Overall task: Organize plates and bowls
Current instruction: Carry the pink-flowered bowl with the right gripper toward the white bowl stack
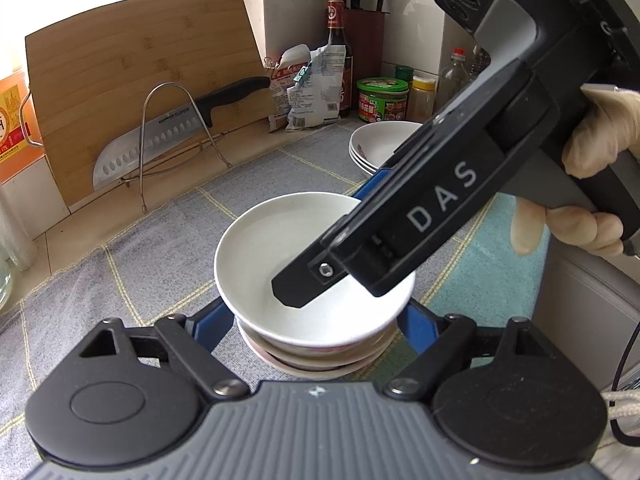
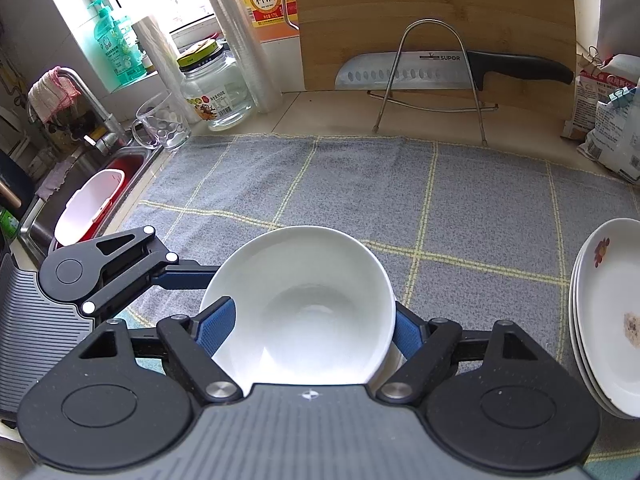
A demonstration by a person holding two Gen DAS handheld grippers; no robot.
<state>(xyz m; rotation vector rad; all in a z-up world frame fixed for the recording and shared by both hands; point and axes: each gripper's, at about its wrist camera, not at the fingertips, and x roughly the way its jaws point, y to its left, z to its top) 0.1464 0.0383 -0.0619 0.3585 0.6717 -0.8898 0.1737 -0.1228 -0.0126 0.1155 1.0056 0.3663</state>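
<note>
Currently, a smooth round white bowl (image 2: 298, 308) tops a stack of bowls (image 1: 316, 354) on the grey woven cloth (image 2: 360, 184) with yellow grid lines. Right gripper (image 2: 308, 326): ribbed blue pads flank the top bowl's rim on both sides; contact looks likely, not certain. Left gripper (image 1: 318, 330): jaws wide around the lower stack, blue fingers (image 1: 212, 322) beside it, apparently not pressing. 3 shallow glossy plates (image 2: 608, 320) sit stacked nearby. A bamboo cutting board (image 2: 432, 16) leans behind.
</note>
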